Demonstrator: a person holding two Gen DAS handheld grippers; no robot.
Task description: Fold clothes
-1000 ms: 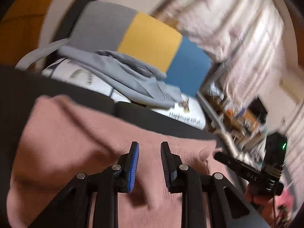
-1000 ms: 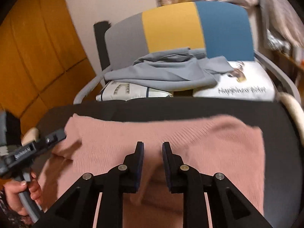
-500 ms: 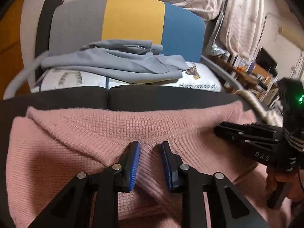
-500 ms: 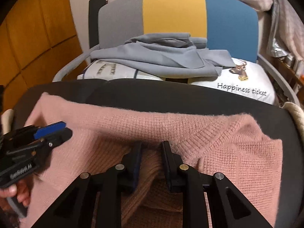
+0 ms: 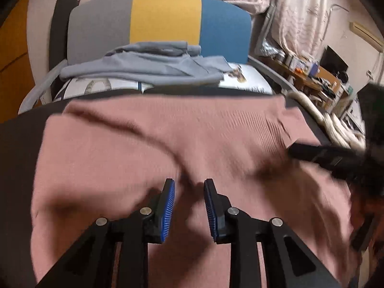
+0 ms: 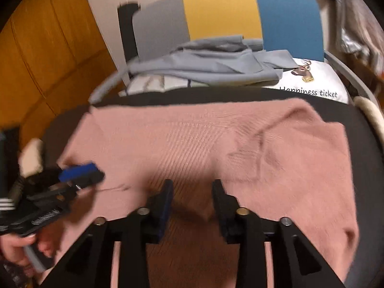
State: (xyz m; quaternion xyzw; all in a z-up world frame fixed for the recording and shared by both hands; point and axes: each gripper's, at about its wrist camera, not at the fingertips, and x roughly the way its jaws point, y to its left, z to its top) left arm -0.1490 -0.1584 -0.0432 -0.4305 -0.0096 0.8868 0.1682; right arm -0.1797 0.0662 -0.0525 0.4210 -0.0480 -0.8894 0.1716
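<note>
A pink knit sweater lies folded over on a black round table; it also shows in the right wrist view. My left gripper hovers just over the sweater's near part, jaws open, nothing between them. It appears at the left of the right wrist view. My right gripper is open over the sweater, with a fold of knit lying below the gap. It shows as a dark blurred shape at the right of the left wrist view.
Behind the table stands a chair with a grey, yellow and blue back. A grey garment lies on a white printed cushion on its seat. A wooden panel wall is at the left, cluttered shelves at the right.
Both grippers have opened and let go of the sweater's folded edge, which now lies farther back on the table. Both have pulled back toward me; the view is motion-blurred.
</note>
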